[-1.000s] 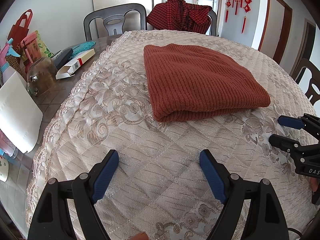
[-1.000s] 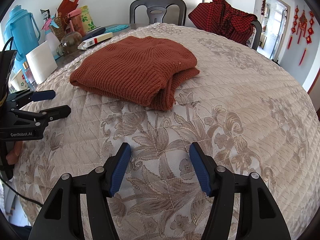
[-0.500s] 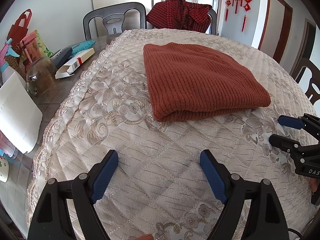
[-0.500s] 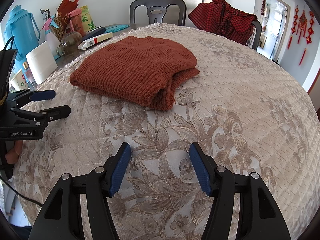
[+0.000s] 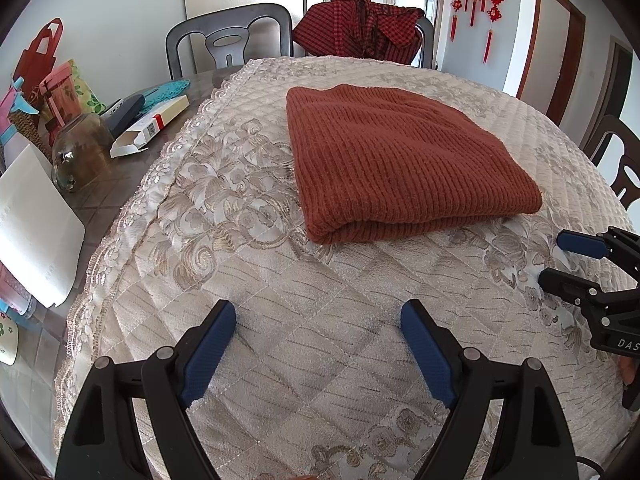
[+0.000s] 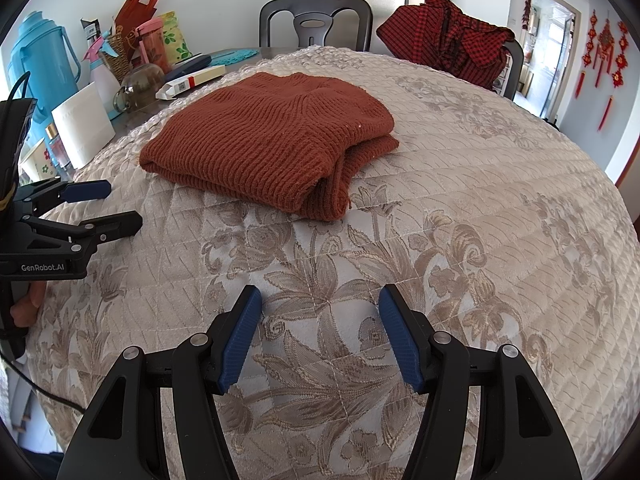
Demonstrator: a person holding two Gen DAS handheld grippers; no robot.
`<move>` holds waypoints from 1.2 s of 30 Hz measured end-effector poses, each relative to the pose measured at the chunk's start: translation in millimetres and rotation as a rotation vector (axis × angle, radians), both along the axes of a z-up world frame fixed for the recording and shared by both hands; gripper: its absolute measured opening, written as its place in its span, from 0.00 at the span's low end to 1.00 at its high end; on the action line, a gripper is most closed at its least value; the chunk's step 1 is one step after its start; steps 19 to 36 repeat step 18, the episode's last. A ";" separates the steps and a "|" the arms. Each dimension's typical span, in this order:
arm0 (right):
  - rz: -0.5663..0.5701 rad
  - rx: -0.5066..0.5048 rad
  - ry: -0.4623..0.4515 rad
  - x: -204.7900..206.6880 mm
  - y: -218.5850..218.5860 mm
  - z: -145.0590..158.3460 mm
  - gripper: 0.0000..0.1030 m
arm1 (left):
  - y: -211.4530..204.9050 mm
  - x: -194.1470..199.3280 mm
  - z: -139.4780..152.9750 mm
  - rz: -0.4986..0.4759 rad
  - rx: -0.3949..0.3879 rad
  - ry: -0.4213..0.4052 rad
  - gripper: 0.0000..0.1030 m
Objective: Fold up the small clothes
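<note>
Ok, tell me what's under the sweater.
The folded sweater lies on the quilted floral tablecloth, which shows all around it. In the right wrist view its lower layers peek out at one end. Whatever lies between or beneath the layers is covered.

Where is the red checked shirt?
The red checked shirt hangs over a chair at the table's far side, right of the empty grey chair, beyond the folded rust sweater.

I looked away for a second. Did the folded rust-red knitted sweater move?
No. The folded rust-red knitted sweater lies at the same spot on the beige quilted floral tablecloth.
</note>
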State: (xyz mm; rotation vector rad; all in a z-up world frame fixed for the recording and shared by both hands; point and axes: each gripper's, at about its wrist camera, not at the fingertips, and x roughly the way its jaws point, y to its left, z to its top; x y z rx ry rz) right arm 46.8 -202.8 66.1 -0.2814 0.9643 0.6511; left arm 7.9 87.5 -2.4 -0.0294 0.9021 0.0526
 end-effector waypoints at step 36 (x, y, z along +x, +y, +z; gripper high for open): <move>0.000 0.000 0.000 0.0 -0.1 0.0 0.60 | 0.3 0.6 -0.4 -0.001 -0.002 0.001 0.84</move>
